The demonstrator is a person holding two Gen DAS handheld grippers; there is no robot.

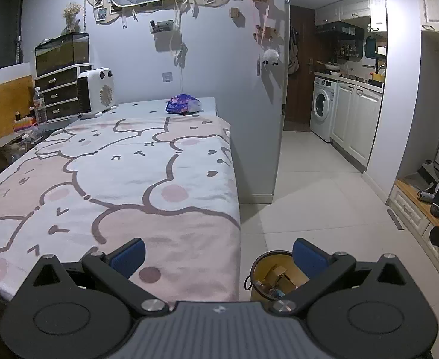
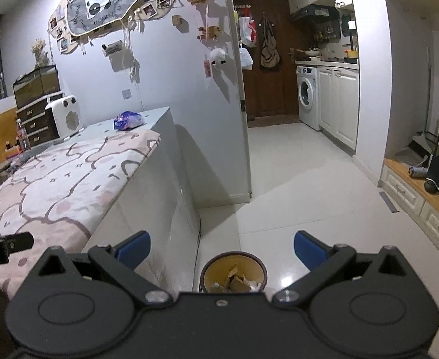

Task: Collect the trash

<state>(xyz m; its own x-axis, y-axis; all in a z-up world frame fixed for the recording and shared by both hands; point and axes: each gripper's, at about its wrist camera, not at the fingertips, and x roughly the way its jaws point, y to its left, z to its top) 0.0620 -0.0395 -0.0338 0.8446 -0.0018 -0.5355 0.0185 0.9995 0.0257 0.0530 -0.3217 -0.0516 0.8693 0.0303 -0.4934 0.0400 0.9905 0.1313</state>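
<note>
A crumpled blue and purple wrapper point(image 1: 183, 104) lies at the far end of the bed point(image 1: 129, 179), also seen as the wrapper point(image 2: 128, 120) in the right wrist view. A yellow trash bin point(image 1: 274, 275) with cardboard scraps inside stands on the floor by the bed's near corner; the right wrist view shows the bin point(image 2: 233, 272) from above. My left gripper point(image 1: 219, 255) hovers open over the bed's near edge, nothing between its blue pads. My right gripper point(image 2: 222, 249) is open above the bin, also empty. The left gripper's tip point(image 2: 7, 243) pokes in at the right view's left edge.
A white heater point(image 1: 96, 92) and a drawer unit point(image 1: 59, 89) with a glass tank stand at the bed's far left. A partition wall point(image 1: 249, 89) ends beside the bed. The tiled floor point(image 1: 324, 194) leads to a kitchen with a washing machine point(image 1: 323, 107). Low drawers point(image 1: 414, 212) line the right.
</note>
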